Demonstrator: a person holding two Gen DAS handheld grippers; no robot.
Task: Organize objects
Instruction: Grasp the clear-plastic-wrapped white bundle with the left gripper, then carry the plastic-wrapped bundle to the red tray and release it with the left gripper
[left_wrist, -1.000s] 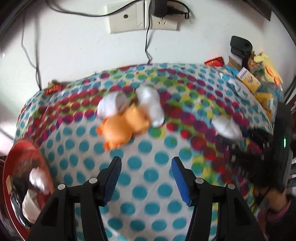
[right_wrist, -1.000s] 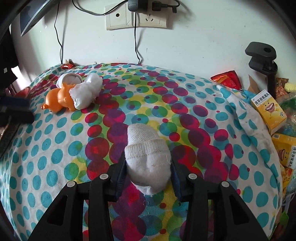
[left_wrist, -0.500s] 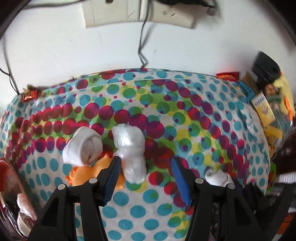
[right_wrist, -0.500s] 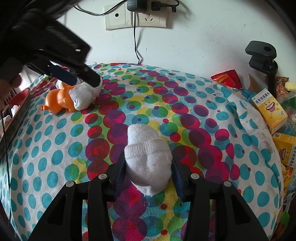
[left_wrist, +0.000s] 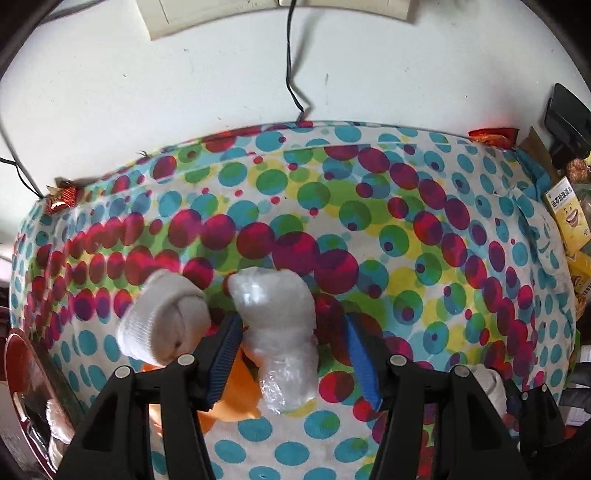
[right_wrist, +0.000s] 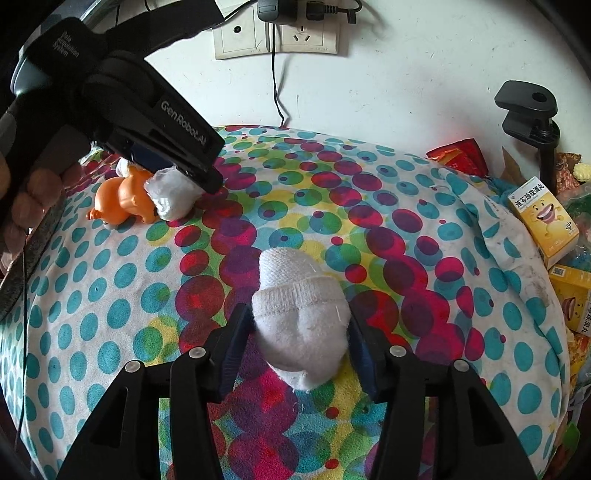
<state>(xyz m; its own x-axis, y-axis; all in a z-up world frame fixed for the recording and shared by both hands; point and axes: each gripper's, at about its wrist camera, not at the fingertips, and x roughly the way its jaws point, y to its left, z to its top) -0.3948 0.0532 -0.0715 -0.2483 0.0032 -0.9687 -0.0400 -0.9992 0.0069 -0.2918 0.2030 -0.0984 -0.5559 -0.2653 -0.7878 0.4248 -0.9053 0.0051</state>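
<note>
Right gripper (right_wrist: 295, 347) opening around rolled sock (right_wrist: 301, 321), apparently releasing it; left gripper (left_wrist: 291, 354) open astride bubble-wrap bundle (left_wrist: 280, 332), far left — ungripped, presumably next.

Two rolled white knit socks (right_wrist: 301, 317) (left_wrist: 162, 325), one clear bubble-wrap bundle (left_wrist: 280, 332), one orange plastic animal toy (right_wrist: 122, 201), two yellow cartoon-faced cardboard boxes (right_wrist: 543, 218) (right_wrist: 572, 295), two red crinkly snack wrappers (right_wrist: 458, 155) (left_wrist: 61, 194).
</note>
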